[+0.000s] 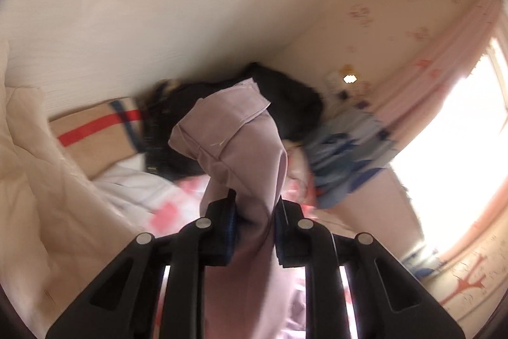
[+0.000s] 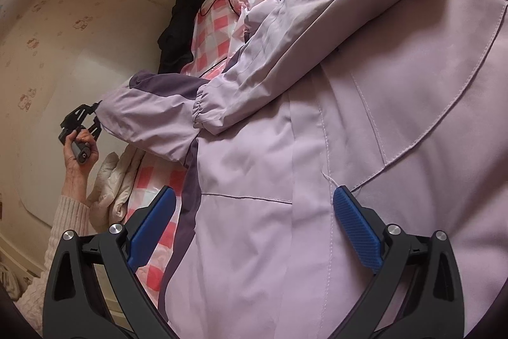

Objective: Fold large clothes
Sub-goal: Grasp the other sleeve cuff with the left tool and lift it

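Left wrist view is showing my left gripper (image 1: 254, 212) w/ its jaws clenched on a bunched fold of the lilac jacket (image 1: 235, 142); fabric is running up between the blue pads (image 1: 227, 231) and ballooning above them, cuff end flopping toward the top. That pic is blurring, so details behind are staying rough: a dark garment (image 1: 285, 97) is lying behind the fold, a tan box w/ a red stripe (image 1: 95, 129) is sitting at left, a blue-white printed cloth (image 1: 346, 154) at right, and a pink curtain (image 1: 444, 91) is hanging by the bright window.

Right wrist view is giving me the bigger picture. Jacket's body (image 2: 317, 180) is lying spread across the bed (image 2: 216, 30), which is wearing a pink-white check sheet, and is covering most of the bed's near side. One sleeve (image 2: 285, 53) is lying folded over the chest, elastic cuff resting on the front panel. The other sleeve (image 2: 149, 110), lilac w/ a darker purple panel, is hanging stretched off the bed's left edge, its end pinched in the left gripper (image 2: 92, 116), which a hand (image 2: 79, 154) in a cream knit sleeve (image 2: 63, 227) is gripping.

My right gripper (image 2: 254, 212) is hovering over the jacket's lower front w/ jaws released, spread wide, blue pads (image 2: 358, 231) grasping nothing. A cream quilt (image 2: 114, 189) is bunching at the bed's left edge, near the hand.
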A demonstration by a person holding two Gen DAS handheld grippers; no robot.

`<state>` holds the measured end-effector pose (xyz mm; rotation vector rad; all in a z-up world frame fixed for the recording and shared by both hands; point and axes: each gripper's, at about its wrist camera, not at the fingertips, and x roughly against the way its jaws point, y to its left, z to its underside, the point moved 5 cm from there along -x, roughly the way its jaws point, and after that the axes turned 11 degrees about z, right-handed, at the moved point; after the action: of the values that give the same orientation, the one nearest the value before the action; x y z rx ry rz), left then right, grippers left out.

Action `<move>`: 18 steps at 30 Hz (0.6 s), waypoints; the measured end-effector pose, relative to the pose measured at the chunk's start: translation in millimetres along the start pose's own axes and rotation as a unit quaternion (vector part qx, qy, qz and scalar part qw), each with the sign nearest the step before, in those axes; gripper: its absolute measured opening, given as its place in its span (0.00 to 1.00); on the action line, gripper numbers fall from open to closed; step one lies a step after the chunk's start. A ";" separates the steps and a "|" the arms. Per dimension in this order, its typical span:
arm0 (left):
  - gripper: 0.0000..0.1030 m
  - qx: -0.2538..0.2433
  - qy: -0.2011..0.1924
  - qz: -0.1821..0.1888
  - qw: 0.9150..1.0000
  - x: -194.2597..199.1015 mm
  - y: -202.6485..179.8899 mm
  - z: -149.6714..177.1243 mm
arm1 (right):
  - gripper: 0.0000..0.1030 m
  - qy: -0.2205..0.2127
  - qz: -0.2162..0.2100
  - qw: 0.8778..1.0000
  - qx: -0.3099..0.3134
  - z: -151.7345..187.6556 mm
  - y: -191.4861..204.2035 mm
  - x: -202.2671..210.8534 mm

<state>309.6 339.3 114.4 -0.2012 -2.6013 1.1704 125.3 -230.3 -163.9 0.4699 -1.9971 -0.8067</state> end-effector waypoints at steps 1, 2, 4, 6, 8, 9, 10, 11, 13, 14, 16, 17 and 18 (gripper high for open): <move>0.19 -0.003 -0.004 0.014 1.000 5.9 -13.7 1.8 | 0.93 0.002 0.001 1.000 0.001 -0.2 1.2 0.5; 0.19 -0.006 -0.006 0.029 1.000 8.4 -28.5 4.6 | 0.93 0.004 0.003 1.000 0.001 -0.1 2.2 0.9; 0.19 -0.020 -0.004 0.057 0.998 9.0 -62.2 13.8 | 0.93 0.006 0.004 1.000 0.001 0.6 4.7 1.8; 0.19 -0.032 0.006 0.089 0.996 5.1 -97.5 26.5 | 0.93 0.011 0.004 1.000 0.000 0.9 6.6 2.1; 0.19 -0.060 0.020 0.111 0.992 -4.8 -136.2 41.6 | 0.93 0.010 0.001 1.000 -0.005 1.2 9.1 2.8; 0.19 -0.074 0.027 0.123 0.989 -5.4 -154.2 51.5 | 0.93 0.009 -0.004 1.000 -0.008 0.2 9.7 4.6; 0.19 -0.087 0.037 0.135 0.986 -5.8 -171.8 65.2 | 0.93 0.006 -0.008 1.000 -0.011 -1.9 9.9 7.5; 0.19 -0.102 0.047 0.146 0.983 -11.3 -190.8 78.9 | 0.93 0.001 -0.011 1.000 -0.015 -4.0 9.8 11.3; 0.18 -0.129 0.066 0.160 0.976 -22.3 -221.4 106.6 | 0.93 -0.018 -0.015 1.000 -0.020 -12.8 7.8 24.7; 0.18 -0.143 0.077 0.167 0.973 -29.6 -235.3 122.7 | 0.93 -0.029 -0.018 0.999 -0.024 -17.3 6.5 31.9; 0.18 -0.169 0.102 0.176 0.964 -44.1 -260.3 159.0 | 0.93 -0.050 -0.024 0.998 -0.037 -27.6 1.1 48.4; 0.18 -0.176 0.114 0.181 0.961 -50.4 -270.5 176.5 | 0.93 -0.059 -0.028 0.997 -0.043 -32.9 -2.3 55.5; 0.18 -0.180 0.126 0.186 0.958 -57.3 -278.3 194.9 | 0.93 -0.068 -0.030 0.996 -0.049 -38.2 -6.3 62.8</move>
<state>300.5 3.0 188.6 -0.8874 -2.5843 0.6956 125.4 -286.3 -115.7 0.4305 -2.0646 -0.9926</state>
